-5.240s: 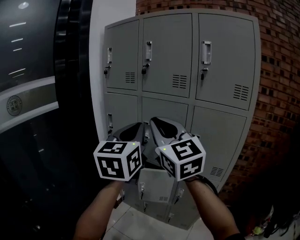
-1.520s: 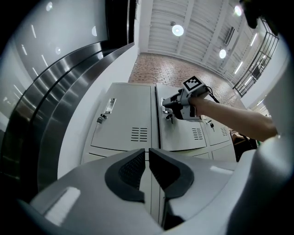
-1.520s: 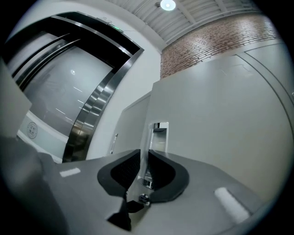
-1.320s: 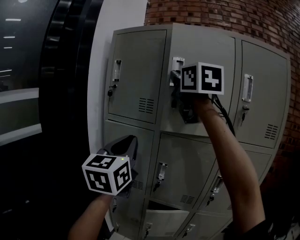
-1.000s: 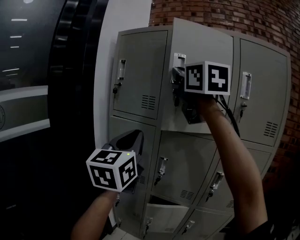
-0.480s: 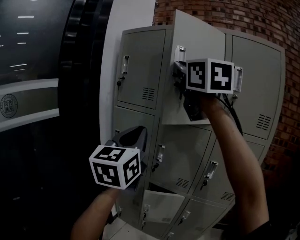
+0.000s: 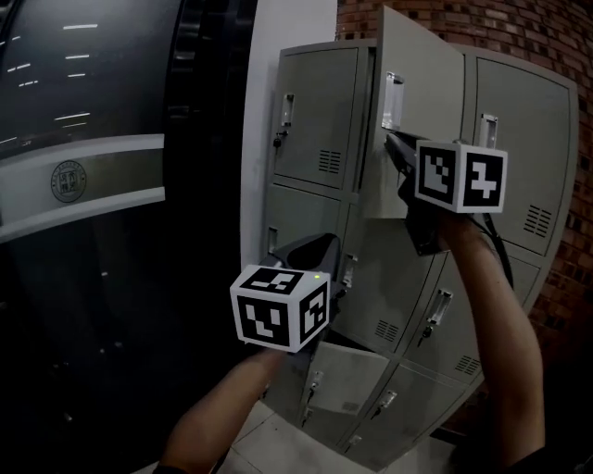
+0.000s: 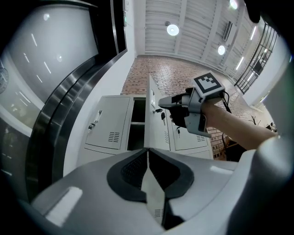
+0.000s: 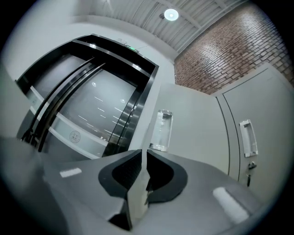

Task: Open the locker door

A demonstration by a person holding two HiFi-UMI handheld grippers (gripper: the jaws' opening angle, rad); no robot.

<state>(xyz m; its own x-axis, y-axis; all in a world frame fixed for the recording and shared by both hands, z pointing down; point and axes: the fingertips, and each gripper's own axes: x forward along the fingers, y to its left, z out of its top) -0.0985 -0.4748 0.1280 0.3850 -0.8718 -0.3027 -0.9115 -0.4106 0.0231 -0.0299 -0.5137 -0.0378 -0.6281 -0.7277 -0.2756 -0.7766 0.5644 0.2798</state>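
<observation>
One locker door [image 7: 424,83] stands open (right gripper [image 7: 391,143] pinching its edge).

Lockers [image 7: 315,120] sit between the pillar [image 7: 287,28] on the left and the brick wall [image 7: 547,46] on the right. The top middle door [image 7: 422,65] swings out front, with the right tool [image 7: 389,143] on its edge, just under the handle [image 7: 393,102] I think. The left tool [image 7: 313,245] is lower, before the middle row.

From head height we face the lockers [image 7: 320,120] from close by, while the camera on our left gripper [image 7: 315,248] looks up at them from lower down and the one on our right gripper [image 7: 391,143] sits hard against the open door [image 7: 426,74], which all three views share.
</observation>
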